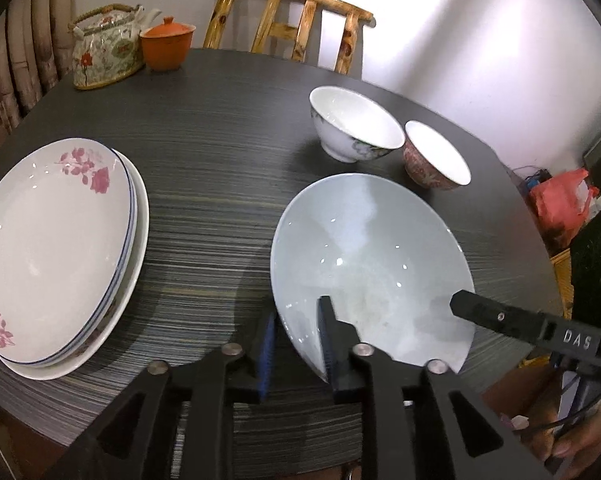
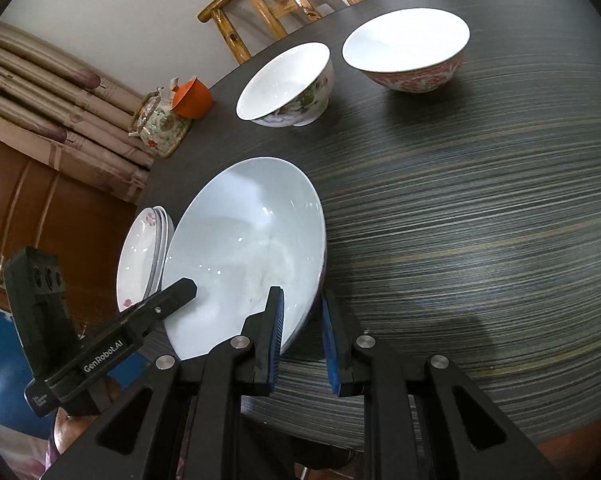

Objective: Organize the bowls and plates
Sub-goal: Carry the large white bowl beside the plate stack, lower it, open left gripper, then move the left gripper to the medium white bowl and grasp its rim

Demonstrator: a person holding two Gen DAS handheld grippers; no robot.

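Observation:
A pale blue plate (image 1: 364, 256) is held tilted above the dark table (image 1: 204, 168). My left gripper (image 1: 296, 332) is shut on its left rim. My right gripper (image 2: 300, 320) is shut on its right rim (image 2: 244, 256); the right gripper also shows in the left wrist view (image 1: 460, 300). A stack of white plates with pink flowers (image 1: 56, 248) lies to the left, also seen in the right wrist view (image 2: 144, 256). A white floral bowl (image 1: 352, 124) and a red-patterned bowl (image 1: 436, 156) stand upright at the far right, apart from each other.
A floral teapot (image 1: 104, 48) and an orange lidded cup (image 1: 166, 42) stand at the table's far left. A wooden chair (image 1: 292, 20) stands behind the table. A red bag (image 1: 560, 200) lies beyond the right edge.

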